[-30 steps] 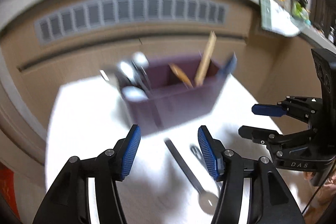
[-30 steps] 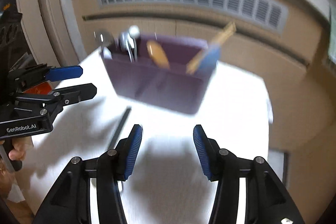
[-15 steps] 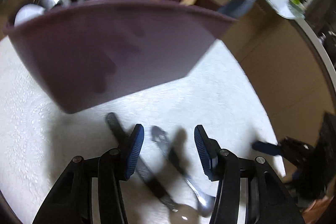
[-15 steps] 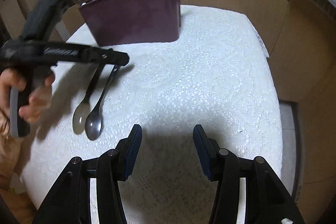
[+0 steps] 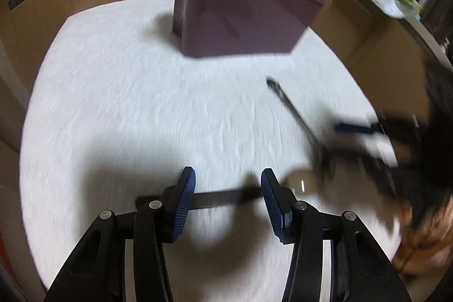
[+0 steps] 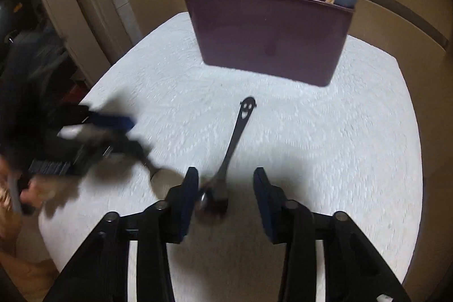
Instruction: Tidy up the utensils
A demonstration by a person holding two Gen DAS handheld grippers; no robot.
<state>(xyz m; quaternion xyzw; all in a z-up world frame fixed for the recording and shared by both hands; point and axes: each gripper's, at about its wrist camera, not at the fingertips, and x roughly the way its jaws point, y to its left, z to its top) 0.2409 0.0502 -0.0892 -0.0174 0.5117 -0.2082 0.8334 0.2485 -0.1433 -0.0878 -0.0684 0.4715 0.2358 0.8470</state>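
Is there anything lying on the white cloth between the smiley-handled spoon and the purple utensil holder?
Nothing visible. The smiley-handled spoon lies with its handle toward the purple utensil holder, and only bare white cloth separates them. The other spoon lies off to the side, under the left gripper.

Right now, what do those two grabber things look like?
Both are black plastic. Each left gripper and right gripper has two fingers with ribbed dark-blue pads, plus round silver screws along the arms. Each one is carried by a hand.
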